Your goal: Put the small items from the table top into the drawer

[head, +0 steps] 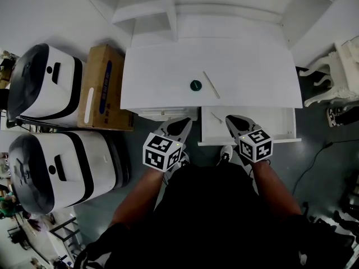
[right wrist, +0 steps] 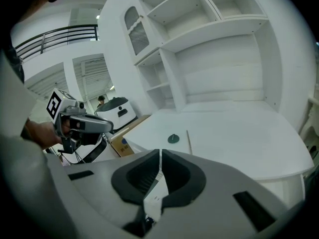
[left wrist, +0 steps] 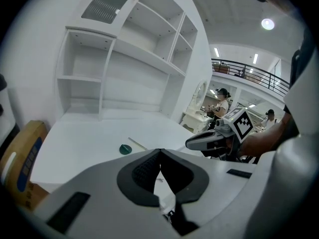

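Currently a small green disc (head: 195, 85) and a thin stick (head: 211, 84) are lying side by side on the white counter (head: 252, 66), while a second stick (head: 216, 117) is resting in the open drawer (head: 269, 122) below. Left claw (head: 182, 123) and right claw (head: 233, 120) are hovering by the front edge, both pinched together and empty. A fresh pickup is coming up, I judge, with one claw needing to open and reach for the disc.

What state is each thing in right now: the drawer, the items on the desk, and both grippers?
drawer: open, pulled out under the desktop.
small stick: lying inside the drawer.
green round item: on the desktop, untouched.
long thin stick: flat on the desktop, beside the green round item, apart from it.
left gripper: shut, holding nothing.
right gripper: shut, holding nothing.
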Demonstrator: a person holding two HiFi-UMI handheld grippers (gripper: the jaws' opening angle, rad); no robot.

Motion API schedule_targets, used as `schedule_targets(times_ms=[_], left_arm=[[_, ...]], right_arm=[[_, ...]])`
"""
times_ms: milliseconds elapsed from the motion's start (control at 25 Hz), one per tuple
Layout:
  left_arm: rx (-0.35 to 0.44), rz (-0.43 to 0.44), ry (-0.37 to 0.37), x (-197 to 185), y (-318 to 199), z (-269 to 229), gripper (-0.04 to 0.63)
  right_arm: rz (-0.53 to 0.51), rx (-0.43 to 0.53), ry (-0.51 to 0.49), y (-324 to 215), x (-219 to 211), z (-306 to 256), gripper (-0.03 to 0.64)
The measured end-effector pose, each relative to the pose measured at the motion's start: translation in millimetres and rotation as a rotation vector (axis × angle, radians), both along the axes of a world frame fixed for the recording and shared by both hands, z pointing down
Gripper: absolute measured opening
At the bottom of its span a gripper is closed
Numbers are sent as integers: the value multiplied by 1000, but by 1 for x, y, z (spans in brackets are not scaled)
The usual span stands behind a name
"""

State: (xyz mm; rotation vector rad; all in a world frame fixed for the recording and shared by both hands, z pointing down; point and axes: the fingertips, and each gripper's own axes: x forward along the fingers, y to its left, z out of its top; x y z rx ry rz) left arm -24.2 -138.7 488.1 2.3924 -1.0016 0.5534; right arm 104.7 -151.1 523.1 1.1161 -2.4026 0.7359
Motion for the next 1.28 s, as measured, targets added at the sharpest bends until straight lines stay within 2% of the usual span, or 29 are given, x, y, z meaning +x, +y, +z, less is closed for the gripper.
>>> schedule_targets(times_ms=[240,560,680,960,1280], left_arm=[[-41,-33,-40,-15,-2,13,9],[-61,-94,-47,-34,8,15,9],[-71,-115,-51,-39,12,17,9],[-84,-163,-61,-54,20,18,9],[-78,-196,-59,-64,21,15,9]], right_arm=[[51,-16,100,-51,13,39,31],[-30,-64,301,-98,3,110,35],[-52,-99,327,-110,-3,128,107],[-73,-114,376,-128,-15,146,107],[-40,-163,335,-130,-16,150,104]])
